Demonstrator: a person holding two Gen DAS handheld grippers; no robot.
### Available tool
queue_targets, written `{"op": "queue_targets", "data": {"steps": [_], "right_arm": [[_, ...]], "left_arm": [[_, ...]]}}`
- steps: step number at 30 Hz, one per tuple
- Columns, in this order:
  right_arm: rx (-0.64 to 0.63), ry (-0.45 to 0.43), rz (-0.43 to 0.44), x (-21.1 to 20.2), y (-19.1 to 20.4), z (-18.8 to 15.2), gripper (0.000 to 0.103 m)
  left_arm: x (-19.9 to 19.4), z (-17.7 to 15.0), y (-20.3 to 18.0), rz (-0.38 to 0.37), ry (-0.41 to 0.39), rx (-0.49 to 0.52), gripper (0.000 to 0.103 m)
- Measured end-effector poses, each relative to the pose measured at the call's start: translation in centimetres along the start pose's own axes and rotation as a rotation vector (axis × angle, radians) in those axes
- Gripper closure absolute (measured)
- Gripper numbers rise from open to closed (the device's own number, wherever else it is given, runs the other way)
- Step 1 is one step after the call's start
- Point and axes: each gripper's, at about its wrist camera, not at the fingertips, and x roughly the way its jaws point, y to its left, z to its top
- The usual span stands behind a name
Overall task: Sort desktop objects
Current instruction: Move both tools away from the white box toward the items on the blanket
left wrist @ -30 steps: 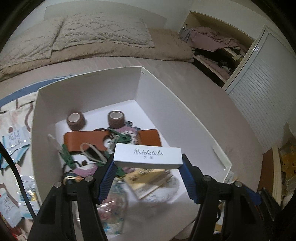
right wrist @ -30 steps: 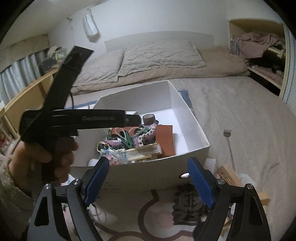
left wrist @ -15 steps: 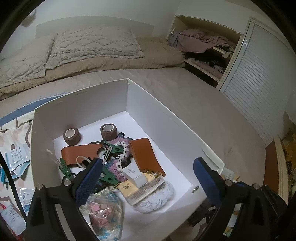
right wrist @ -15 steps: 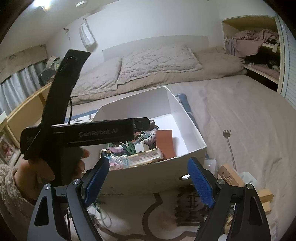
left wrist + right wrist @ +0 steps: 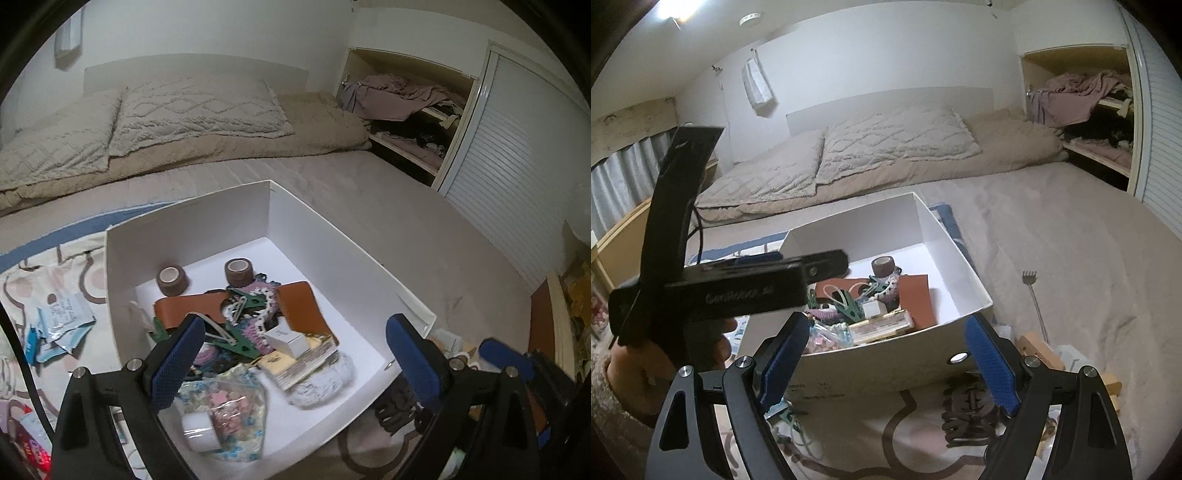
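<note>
A white cardboard box (image 5: 332, 243) sits on the bed with sorted items inside: two brown tape rolls (image 5: 172, 280), brown leather pieces (image 5: 303, 306), green clips (image 5: 236, 339), a crochet piece (image 5: 255, 325) and a bag of pink beads (image 5: 225, 402). The white matchstick box (image 5: 288, 338) lies free on a yellow booklet (image 5: 295, 363). My left gripper (image 5: 294, 325) hangs open above the box's near side, holding nothing. My right gripper (image 5: 884, 325) stands open and empty in front of the box's near wall (image 5: 886, 365). A hand (image 5: 646, 369) holds the left gripper's black body (image 5: 738, 288).
A black hair claw (image 5: 971, 413), wooden blocks (image 5: 1041, 347) and a metal back scratcher (image 5: 1034, 299) lie right of the box. Blue-white packets (image 5: 62, 321) lie to its left. Pillows (image 5: 195, 107) and an open closet (image 5: 406, 110) are behind.
The left gripper opened and let go of the matchstick box, which now lies among the items in the white box. The left gripper then drew back and up. The right gripper hardly moved.
</note>
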Motion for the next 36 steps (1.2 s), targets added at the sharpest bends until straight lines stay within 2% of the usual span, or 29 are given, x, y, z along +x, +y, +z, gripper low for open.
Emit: {"op": "queue_targets", "data": {"steps": [13, 18, 19, 20, 21, 24, 30, 36], "right_arm": [[0.036, -0.061, -0.046, -1.7, 0.7, 0.3, 0.017], [0.068, -0.051, -0.045, -2.1, 1.0, 0.3, 0.017], [0.071, -0.056, -0.048, -2.2, 1.1, 0.3, 0.015], [0.073, -0.065, -0.059, -2.4, 1.3, 0.3, 0.006], [0.073, -0.068, -0.067, -2.6, 1.4, 0.2, 0.001], [0.062, -0.094, -0.085, -3.2, 2.0, 0.3, 0.000], [0.049, -0.143, -0.117, -4.0, 3.1, 0.3, 0.000], [0.029, -0.139, -0.128, -4.3, 4.2, 0.0, 0.000]], "left_arm": [[-3.7, -1.2, 1.1, 0.030, -0.052, 0.033, 0.001], [-5.2, -1.6, 1.3, 0.039, -0.055, 0.044, 0.001], [-5.4, -1.6, 1.3, 0.040, -0.057, 0.045, 0.001], [-5.7, -1.7, 1.4, 0.044, -0.062, 0.048, 0.001], [-6.0, -1.7, 1.5, 0.048, -0.066, 0.051, 0.001], [-6.9, -1.8, 1.6, 0.077, -0.081, 0.058, 0.001], [-8.4, -2.5, 2.2, 0.073, -0.092, 0.059, 0.001], [-9.9, -2.9, 2.8, 0.090, -0.113, 0.059, 0.001]]}}
